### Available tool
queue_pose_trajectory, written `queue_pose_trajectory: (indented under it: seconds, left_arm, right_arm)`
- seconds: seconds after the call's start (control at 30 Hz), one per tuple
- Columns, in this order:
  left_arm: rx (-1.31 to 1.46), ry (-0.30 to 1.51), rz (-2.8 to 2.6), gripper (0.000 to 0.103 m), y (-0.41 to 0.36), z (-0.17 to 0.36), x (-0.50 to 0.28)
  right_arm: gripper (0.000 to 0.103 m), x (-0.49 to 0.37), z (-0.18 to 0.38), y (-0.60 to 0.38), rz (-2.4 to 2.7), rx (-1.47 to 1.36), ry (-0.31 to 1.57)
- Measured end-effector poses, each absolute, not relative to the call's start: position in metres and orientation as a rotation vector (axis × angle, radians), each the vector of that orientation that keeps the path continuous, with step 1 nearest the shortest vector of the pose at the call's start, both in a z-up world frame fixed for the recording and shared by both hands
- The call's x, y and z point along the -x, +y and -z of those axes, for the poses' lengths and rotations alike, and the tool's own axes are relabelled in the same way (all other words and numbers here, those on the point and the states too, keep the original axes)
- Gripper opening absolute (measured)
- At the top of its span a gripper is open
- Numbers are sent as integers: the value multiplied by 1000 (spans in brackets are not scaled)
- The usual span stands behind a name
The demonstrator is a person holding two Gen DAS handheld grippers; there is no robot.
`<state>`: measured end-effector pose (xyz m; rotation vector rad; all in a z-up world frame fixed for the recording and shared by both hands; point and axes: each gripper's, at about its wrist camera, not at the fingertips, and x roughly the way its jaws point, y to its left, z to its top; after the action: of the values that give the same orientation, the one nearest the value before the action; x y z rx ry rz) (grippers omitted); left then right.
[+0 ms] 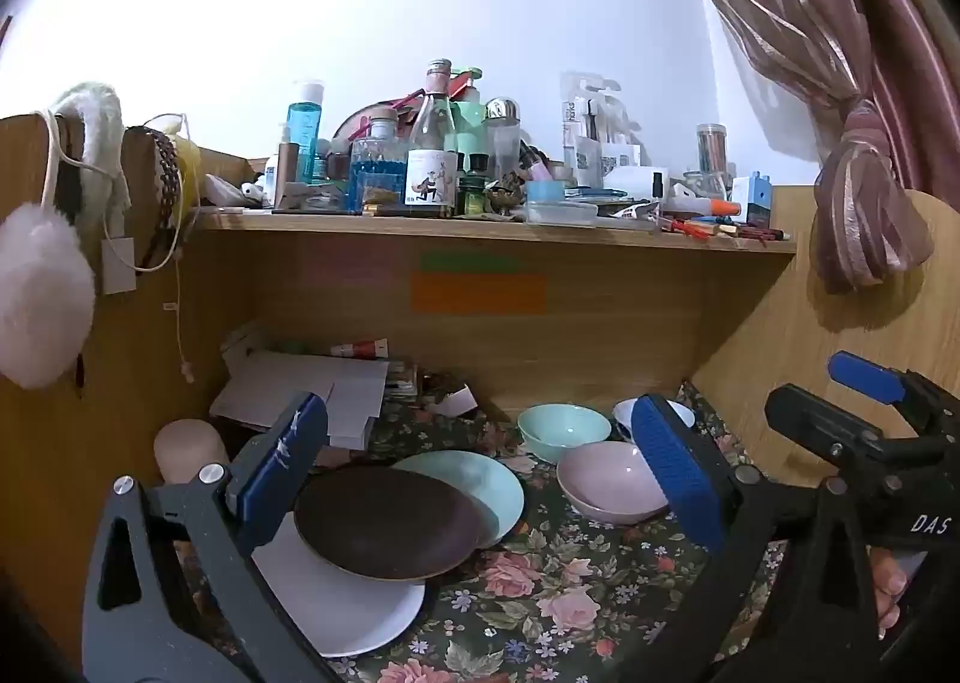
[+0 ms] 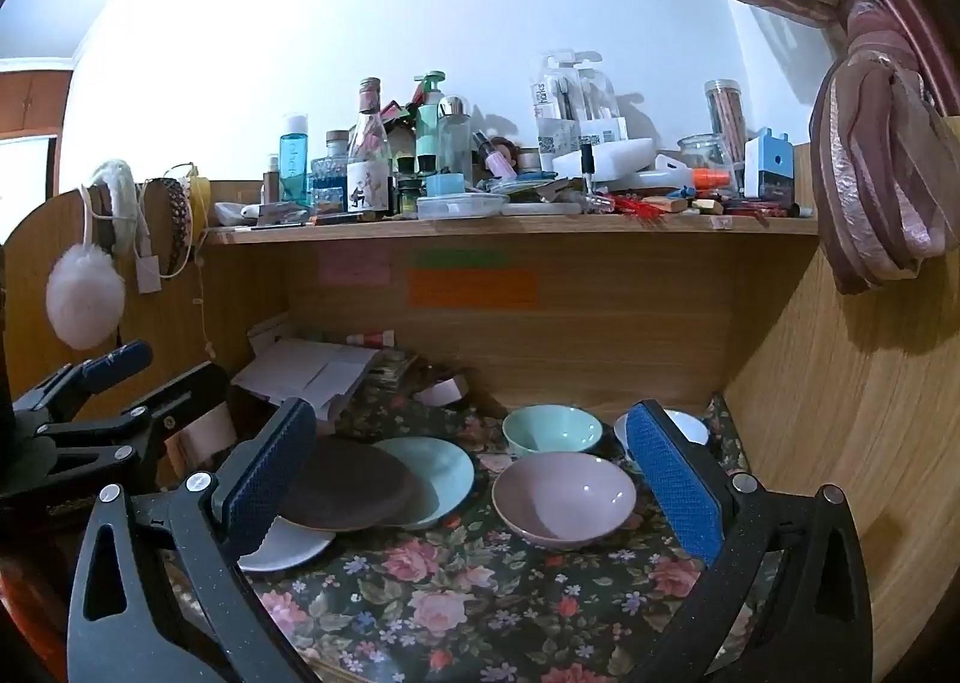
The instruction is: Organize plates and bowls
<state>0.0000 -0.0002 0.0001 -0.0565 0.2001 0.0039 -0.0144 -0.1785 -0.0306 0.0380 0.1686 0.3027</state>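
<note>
Plates and bowls lie spread over the floral cloth (image 2: 456, 593) of a wooden desk nook, with nothing held. Nearest, the left gripper (image 1: 480, 479) and the right gripper (image 2: 474, 479) both hover with their blue pads wide apart and empty. On the near left a white plate (image 1: 360, 605) lies under a dark brown plate (image 1: 384, 521), which also overlaps a pale green plate (image 1: 480, 479) behind it; lifting the white or green plate first would likely tip the brown one off the pile. To the right sits a pink bowl (image 2: 564, 497), and behind it a mint bowl (image 2: 552, 428) and a white bowl (image 2: 690, 425), half hidden by a finger. The smooth, shallow rims may slip from a pinch, and the bowls stand close enough that a wide jaw could knock a neighbour. Farther up, the crowded shelf (image 2: 510, 230) of bottles (image 2: 366, 155) overhangs the nook, so a high lift risks bumping it
</note>
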Motion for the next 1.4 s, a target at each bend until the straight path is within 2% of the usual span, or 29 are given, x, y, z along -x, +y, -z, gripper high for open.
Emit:
queue_pose_trajectory:
  seconds: [1.4]
  left_arm:
    - [32,158,5,103,-8,-4,-1]
  right_arm:
    - [103,14,27,-180,-307,-48,166]
